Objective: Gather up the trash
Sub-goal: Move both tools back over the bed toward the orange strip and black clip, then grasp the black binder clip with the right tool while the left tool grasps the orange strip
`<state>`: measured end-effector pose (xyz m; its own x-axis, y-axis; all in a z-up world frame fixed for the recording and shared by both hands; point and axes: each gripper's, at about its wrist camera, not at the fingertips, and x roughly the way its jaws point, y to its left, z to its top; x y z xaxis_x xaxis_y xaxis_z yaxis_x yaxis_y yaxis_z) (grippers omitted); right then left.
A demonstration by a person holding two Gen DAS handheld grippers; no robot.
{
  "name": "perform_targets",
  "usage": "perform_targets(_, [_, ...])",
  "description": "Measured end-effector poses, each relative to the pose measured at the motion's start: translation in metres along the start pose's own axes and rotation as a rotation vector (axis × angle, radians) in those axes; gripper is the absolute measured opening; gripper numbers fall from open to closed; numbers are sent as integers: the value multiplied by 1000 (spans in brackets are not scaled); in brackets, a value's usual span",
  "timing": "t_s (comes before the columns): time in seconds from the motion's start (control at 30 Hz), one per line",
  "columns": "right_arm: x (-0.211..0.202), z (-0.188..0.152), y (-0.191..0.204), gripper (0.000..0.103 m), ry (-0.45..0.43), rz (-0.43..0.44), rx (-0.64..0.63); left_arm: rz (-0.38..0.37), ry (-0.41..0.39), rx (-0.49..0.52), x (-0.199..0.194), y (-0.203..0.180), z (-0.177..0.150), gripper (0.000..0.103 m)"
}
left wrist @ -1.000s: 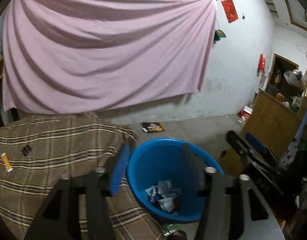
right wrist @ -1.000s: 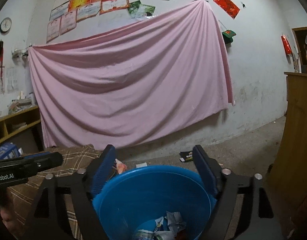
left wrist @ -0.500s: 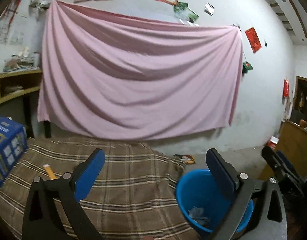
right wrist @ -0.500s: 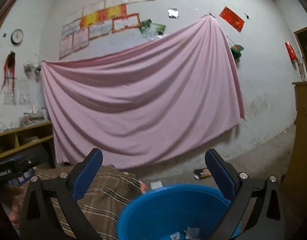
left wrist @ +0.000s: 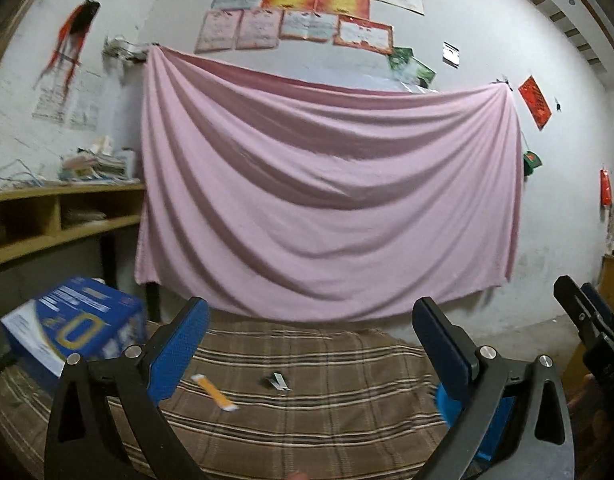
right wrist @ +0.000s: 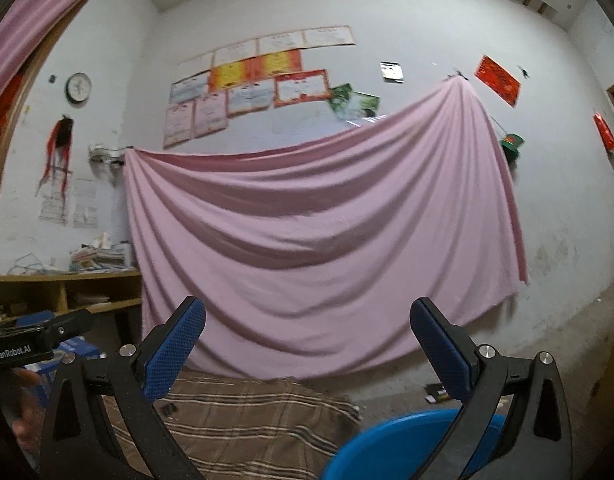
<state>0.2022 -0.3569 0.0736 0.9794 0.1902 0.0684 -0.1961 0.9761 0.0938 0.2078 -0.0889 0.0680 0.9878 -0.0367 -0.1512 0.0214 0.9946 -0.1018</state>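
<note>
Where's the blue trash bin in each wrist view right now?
Left wrist: blue trash bin shows at lower right, mostly hidden behind the left claw's right finger.
Right wrist: bin rim at bottom centre-right, under the right claw.
Shared landmark: pink sheet on the wall.

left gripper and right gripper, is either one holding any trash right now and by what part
Nothing is held. The left gripper and right gripper are both open with nothing between their fingers.
</note>
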Motion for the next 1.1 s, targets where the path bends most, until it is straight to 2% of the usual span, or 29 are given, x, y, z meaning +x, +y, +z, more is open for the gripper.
perform_targets(0.13, [10,-3,24,103,14,47,-34,41,-13,13,-7,21,-4,99])
perform_targets(0.27, [24,-9,48,103,57,82,-85,74,31,18,-7,44,-16,99])
perform_targets(0.6, [70,-38,84,103,253,160,-164,141,297,-86,44,87,-50,99])
perform_targets(0.83, [105,-59,99,103,415,212,-186,139,522,-199,99,114,-76,98])
perform_targets(0.9, [119,-67,101,103,483,224,-185,129,581,-215,113,118,-83,90])
perform_targets(0.97, [132,-76,104,99,556,241,-187,108,639,-228,127,121,-91,68])
perform_targets(1.03, [146,-86,109,90,629,261,-187,93,701,-235,141,123,-100,57])
perform_targets(1.1, [157,-94,112,85,688,273,-192,94,704,-227,150,122,-101,55])
